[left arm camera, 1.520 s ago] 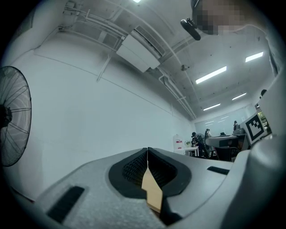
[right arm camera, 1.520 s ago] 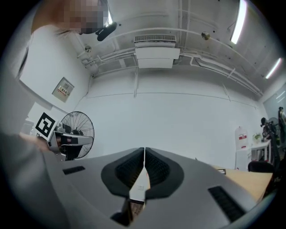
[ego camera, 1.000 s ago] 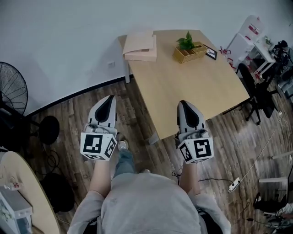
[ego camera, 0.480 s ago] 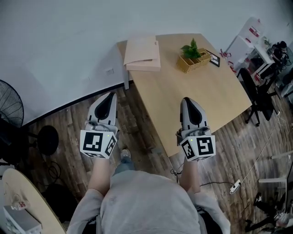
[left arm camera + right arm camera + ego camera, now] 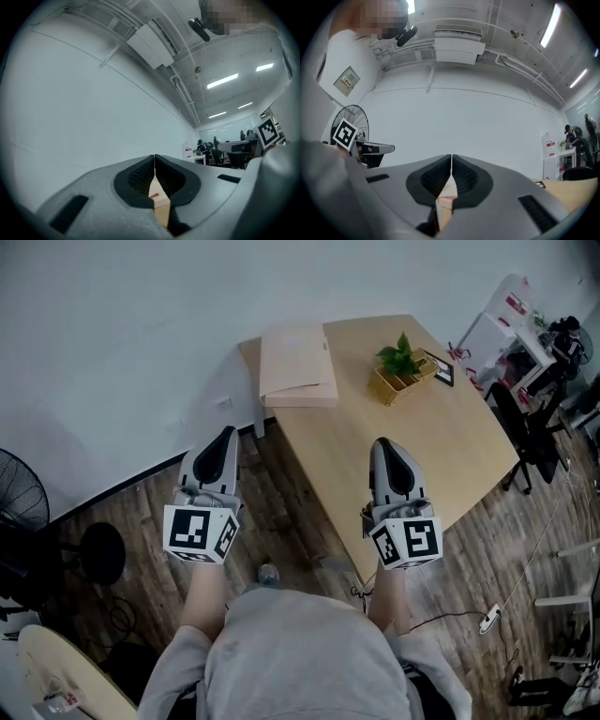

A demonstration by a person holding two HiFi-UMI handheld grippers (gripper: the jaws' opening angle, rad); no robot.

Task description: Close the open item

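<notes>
A flat pink box (image 5: 298, 365) lies at the far left corner of the wooden table (image 5: 412, 442); whether its lid is down I cannot tell from here. My left gripper (image 5: 222, 439) hangs over the wooden floor, left of the table and well short of the box, jaws shut and empty. My right gripper (image 5: 388, 448) hovers over the table's near edge, also shut and empty. In the left gripper view the shut jaws (image 5: 154, 157) point at the white wall, a sliver of the box (image 5: 157, 199) below them. The right gripper view shows shut jaws (image 5: 451, 157) with the box (image 5: 446, 200) beneath.
A potted plant in a wicker basket (image 5: 401, 371) and a small picture frame (image 5: 439, 369) stand at the table's far side. A floor fan (image 5: 21, 512) is at the left, an office chair (image 5: 532, 442) at the right, a power strip (image 5: 488, 620) with cables on the floor.
The table and the box have slid lower and nearer in the head view, and the fan has drifted to the lower left. Both grippers keep the same shut pose.
</notes>
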